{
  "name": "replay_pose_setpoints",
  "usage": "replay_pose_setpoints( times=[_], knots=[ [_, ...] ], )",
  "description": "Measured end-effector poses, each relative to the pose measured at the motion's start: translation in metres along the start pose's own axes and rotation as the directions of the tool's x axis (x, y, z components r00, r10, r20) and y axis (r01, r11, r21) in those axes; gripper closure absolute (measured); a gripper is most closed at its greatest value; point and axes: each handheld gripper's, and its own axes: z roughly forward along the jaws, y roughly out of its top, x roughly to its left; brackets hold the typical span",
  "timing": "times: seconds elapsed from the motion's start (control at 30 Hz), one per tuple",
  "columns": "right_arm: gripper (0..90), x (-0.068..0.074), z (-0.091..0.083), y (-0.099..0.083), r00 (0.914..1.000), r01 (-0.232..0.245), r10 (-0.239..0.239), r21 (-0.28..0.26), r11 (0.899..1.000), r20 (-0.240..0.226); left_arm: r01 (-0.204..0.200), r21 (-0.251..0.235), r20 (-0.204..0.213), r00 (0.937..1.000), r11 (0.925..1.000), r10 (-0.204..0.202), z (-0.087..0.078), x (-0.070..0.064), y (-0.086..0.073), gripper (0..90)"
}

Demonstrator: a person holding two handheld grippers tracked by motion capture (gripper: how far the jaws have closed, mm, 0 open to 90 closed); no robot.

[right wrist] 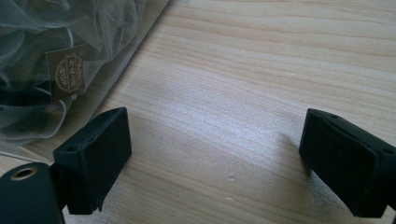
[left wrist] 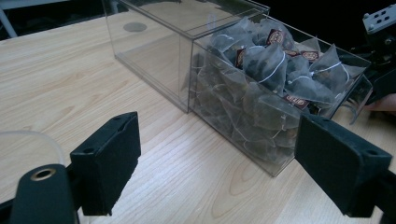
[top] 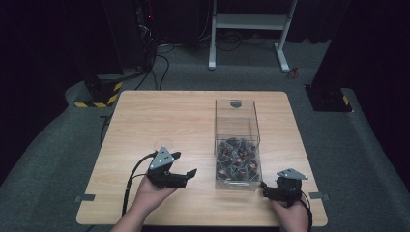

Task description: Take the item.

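Observation:
A clear plastic box (top: 235, 118) stands right of the table's middle. Its far half is empty and its near half is packed with mesh tea bags (top: 238, 159). My left gripper (top: 184, 164) is open on the table left of the box, with nothing between its jaws. In the left gripper view the left gripper (left wrist: 219, 158) faces the tea bags (left wrist: 271, 79) through the box wall (left wrist: 154, 51). My right gripper (top: 267, 189) is open beside the box's near right corner. In the right gripper view the right gripper (right wrist: 215, 154) spans bare wood, with tea bags (right wrist: 46, 70) at the left.
A clear round plastic piece (top: 162, 144) lies on the table just beyond my left gripper and also shows as the plastic piece (left wrist: 28, 144). The wooden table (top: 145, 116) has open surface at its left and far side. A white frame (top: 249, 21) and cables stand on the floor behind.

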Motion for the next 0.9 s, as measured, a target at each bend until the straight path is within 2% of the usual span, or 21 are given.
replay_pose_setpoints(
  times=[0.33,0.9],
  knots=[
    [9.1,0.000,0.000,0.000,1.0000,0.000,0.000,0.000,1.000,-0.001,-0.010,-0.006,0.036,0.9993,0.9999,0.010,0.009,-0.007,0.010,15.5],
    [9.1,0.000,0.000,0.000,1.0000,0.000,0.000,0.000,1.000,-0.001,-0.025,-0.008,0.059,0.9979,0.9996,0.026,0.023,-0.016,0.024,15.6]
  ],
)
